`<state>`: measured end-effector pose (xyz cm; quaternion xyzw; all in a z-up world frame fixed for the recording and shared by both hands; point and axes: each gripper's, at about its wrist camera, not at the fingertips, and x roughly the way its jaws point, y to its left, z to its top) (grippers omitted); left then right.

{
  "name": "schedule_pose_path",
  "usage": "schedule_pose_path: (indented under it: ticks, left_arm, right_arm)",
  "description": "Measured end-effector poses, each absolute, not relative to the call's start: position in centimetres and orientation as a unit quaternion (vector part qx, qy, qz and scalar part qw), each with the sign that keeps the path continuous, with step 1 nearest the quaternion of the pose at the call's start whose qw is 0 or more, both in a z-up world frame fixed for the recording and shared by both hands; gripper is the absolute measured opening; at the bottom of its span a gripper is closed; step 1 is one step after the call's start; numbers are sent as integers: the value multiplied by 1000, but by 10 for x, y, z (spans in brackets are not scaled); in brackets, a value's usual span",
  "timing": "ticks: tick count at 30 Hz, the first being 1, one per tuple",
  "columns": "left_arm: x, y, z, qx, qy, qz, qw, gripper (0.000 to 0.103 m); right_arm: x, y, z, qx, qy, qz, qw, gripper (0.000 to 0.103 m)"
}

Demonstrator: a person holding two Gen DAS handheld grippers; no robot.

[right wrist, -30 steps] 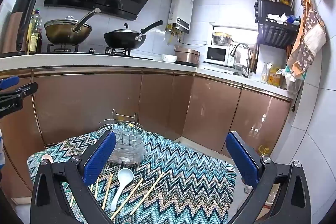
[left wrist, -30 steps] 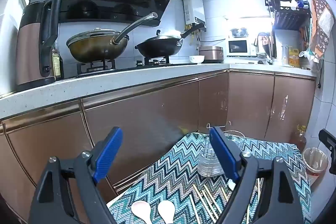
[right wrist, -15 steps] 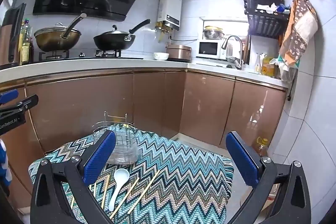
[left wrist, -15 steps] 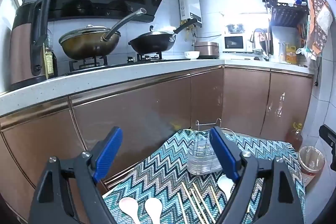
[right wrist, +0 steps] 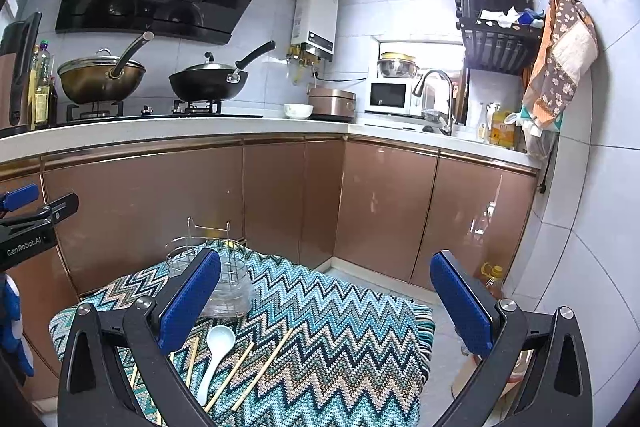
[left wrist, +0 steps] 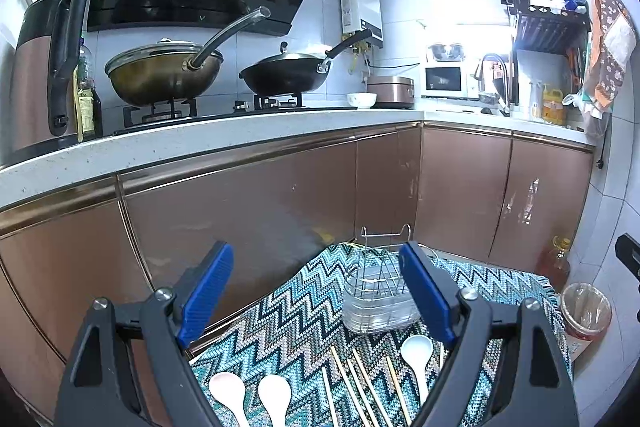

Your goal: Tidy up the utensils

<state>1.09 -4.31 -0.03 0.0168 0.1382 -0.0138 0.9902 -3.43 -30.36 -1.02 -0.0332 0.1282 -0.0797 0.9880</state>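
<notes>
A wire utensil holder with a clear drip tray [left wrist: 378, 301] [right wrist: 224, 287] stands at the far side of a zigzag-patterned cloth [left wrist: 288, 331] [right wrist: 336, 339]. Three white spoons lie on the cloth: two at the front left [left wrist: 228, 393] [left wrist: 275, 397], one near the holder [left wrist: 417, 351] [right wrist: 218, 347]. Several wooden chopsticks [left wrist: 356, 383] [right wrist: 264, 367] lie between them. My left gripper [left wrist: 320, 291] is open and empty above the cloth. My right gripper [right wrist: 326, 303] is open and empty, to the right of the holder.
Brown cabinets [left wrist: 248, 203] and a counter with two woks [left wrist: 160, 75] [left wrist: 288, 75] stand behind the cloth. A bin [left wrist: 586, 315] and an oil bottle [left wrist: 556, 263] sit on the floor at the right. The left gripper's arm shows at the right wrist view's left edge [right wrist: 28, 223].
Both cameras have tilted or moved so the cloth and holder sit higher in view and more of the spoons and chopsticks show. Both grippers stay open.
</notes>
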Motion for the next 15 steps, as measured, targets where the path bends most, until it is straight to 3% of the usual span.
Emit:
schedule_pose_path:
  ticks: [15]
  left_arm:
    - [6, -38, 1, 13, 140, -15, 990, 84]
  right_arm:
    - [-37, -295, -10, -43, 127, -69, 989, 103]
